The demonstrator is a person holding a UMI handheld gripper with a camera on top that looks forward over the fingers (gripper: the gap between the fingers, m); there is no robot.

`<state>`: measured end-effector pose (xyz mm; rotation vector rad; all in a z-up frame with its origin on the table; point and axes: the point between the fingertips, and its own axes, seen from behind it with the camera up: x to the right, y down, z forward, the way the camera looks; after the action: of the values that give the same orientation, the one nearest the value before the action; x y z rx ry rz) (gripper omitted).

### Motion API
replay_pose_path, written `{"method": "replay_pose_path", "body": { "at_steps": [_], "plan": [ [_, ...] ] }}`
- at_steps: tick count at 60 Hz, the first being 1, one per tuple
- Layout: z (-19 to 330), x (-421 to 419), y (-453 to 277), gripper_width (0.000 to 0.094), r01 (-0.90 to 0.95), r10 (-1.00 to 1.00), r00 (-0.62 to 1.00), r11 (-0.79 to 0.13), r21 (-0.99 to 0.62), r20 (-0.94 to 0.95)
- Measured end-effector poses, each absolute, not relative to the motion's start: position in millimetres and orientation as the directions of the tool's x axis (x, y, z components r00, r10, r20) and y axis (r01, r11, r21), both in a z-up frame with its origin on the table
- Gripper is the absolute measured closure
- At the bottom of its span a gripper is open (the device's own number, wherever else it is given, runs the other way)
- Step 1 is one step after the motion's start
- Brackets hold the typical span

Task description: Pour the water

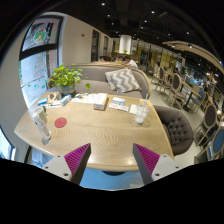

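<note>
My gripper (111, 160) is open and empty, its two fingers with magenta pads (76, 157) spread wide above the near edge of a round wooden table (100, 135). A clear bottle (41, 124) stands on the table's left side, beyond the left finger. A clear glass (141, 112) stands on the right side, beyond the right finger. A small red coaster (61, 122) lies near the bottle. Nothing is between the fingers.
Books (117, 103) and a box (98, 100) lie at the table's far side, with a potted plant (66, 77) at the far left. A grey sofa with a patterned cushion (123, 80) stands behind. A grey chair (178, 128) is at the right.
</note>
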<state>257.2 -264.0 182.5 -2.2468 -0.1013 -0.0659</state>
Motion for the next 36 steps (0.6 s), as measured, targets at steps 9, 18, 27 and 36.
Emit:
{"method": "replay_pose_path", "body": {
  "at_steps": [9, 18, 27, 36],
  "plan": [
    [170.8, 239.6, -266.8, 0.0078, 0.08, 0.023, 0.996, -0.63, -0.772, 0.084],
    [150.4, 189.3, -279.1, 0.0081, 0.057, 0.014, 0.998, -0.643, -0.764, 0.063],
    [123.8, 99.7, -297.9, 0.0084, 0.038, 0.042, 0.999, -0.66, -0.75, 0.014],
    [104.9, -2.9, -297.4, 0.0078, 0.04, 0.092, 0.996, -0.637, -0.77, -0.023]
  ]
}}
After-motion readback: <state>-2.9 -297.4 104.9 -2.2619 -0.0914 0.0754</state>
